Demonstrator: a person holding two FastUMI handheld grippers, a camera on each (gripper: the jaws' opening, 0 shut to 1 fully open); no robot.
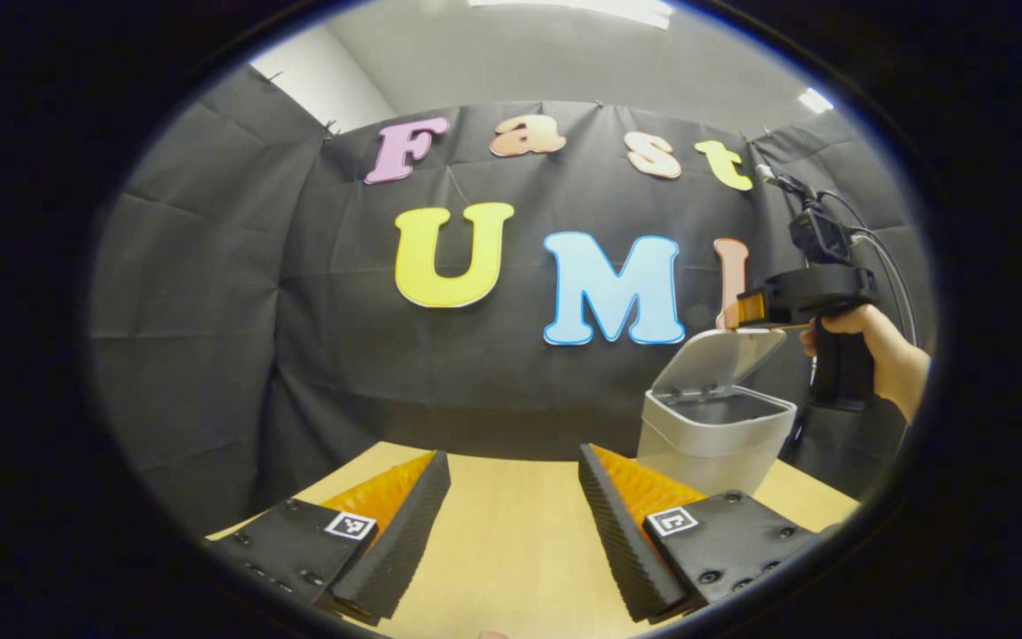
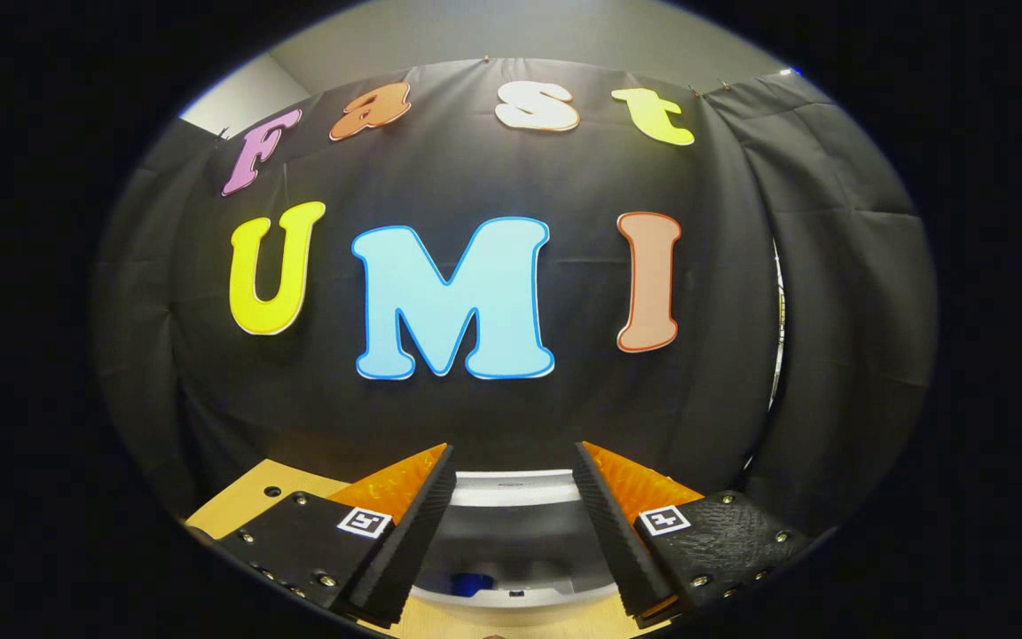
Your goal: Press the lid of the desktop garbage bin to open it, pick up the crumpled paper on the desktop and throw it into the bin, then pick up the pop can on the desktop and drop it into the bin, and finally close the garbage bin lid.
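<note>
Each hand-held gripper [image 1: 511, 524] carries two wedge-shaped fingers [image 1: 400, 532] with ribbed inner faces, bolted to dark plates studded with small screws and square coded markers. The right hand-held gripper [image 1: 746, 309] has a dark pistol-grip body, a camera block on top and trailing black cables, gripped by a bare hand [image 1: 875, 342].

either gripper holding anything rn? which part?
Nothing held. Left gripper is open over bare table; right gripper is open above the open bin.
</note>
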